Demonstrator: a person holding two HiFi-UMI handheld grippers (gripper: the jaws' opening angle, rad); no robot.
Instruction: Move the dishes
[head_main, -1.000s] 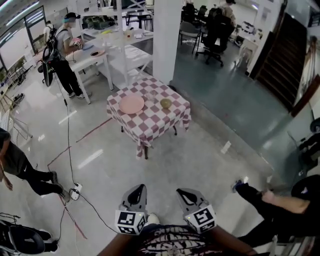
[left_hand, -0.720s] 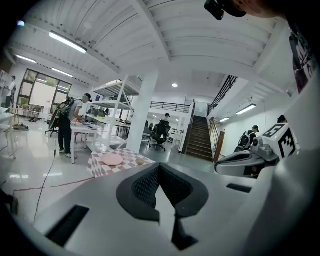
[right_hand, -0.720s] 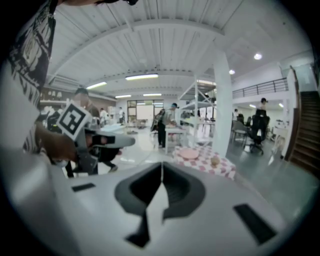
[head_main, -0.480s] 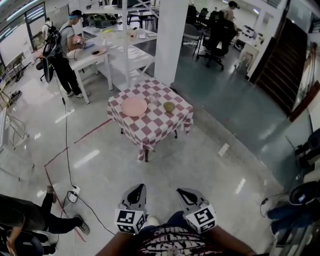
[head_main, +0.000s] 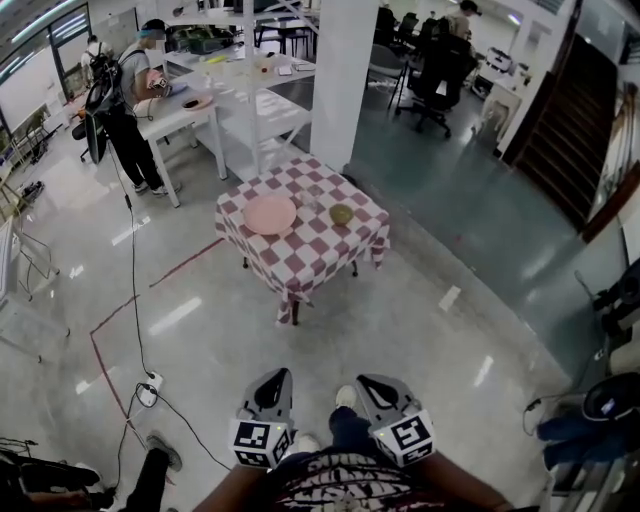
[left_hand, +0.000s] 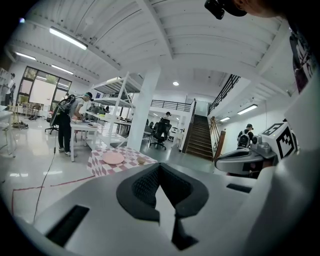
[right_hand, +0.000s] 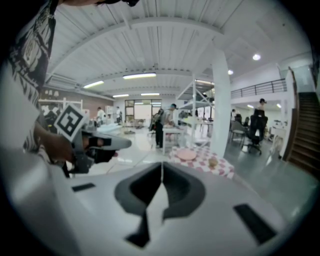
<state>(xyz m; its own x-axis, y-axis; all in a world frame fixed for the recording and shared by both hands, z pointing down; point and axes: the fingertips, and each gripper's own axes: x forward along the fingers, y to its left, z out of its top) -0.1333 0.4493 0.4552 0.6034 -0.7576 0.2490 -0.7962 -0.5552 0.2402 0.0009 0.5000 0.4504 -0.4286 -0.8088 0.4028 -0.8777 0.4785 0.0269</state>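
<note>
You are carrying both tools low in front of your body. The left hand-held gripper (head_main: 276, 380) is clenched with nothing between its jaws, and its own view is showing the two pads meeting along a thin line. The right hand-held gripper (head_main: 372, 385) is clenched and empty in the same way. Both will need to be released before either can take anything.

Ahead of them the glossy floor (head_main: 400, 320) is lying bare, with a cable (head_main: 135, 300) trailing along it to your left.

Well beyond that, the dishes are sitting on the small surface (head_main: 310, 262) draped in a red-and-white checked cloth. The pink plate (head_main: 270, 214) is lying flat toward the left side, and the small yellowish bowl (head_main: 341, 214) is standing apart from it to the right.

The plate is looking stiff, shallow and smooth, so it is probably going to slip if pinched lightly. Judging from here, its near rim is the place to take it, with one jaw over the lip and one under, while you are minding that the cloth is not dragged along. The bowl is likely light and may skid. Its wall is offering the better hold, one jaw inside and one outside. Whether either is breakable cannot be told from this far.

Behind the surface a white pillar (head_main: 340, 70) is standing close.
</note>
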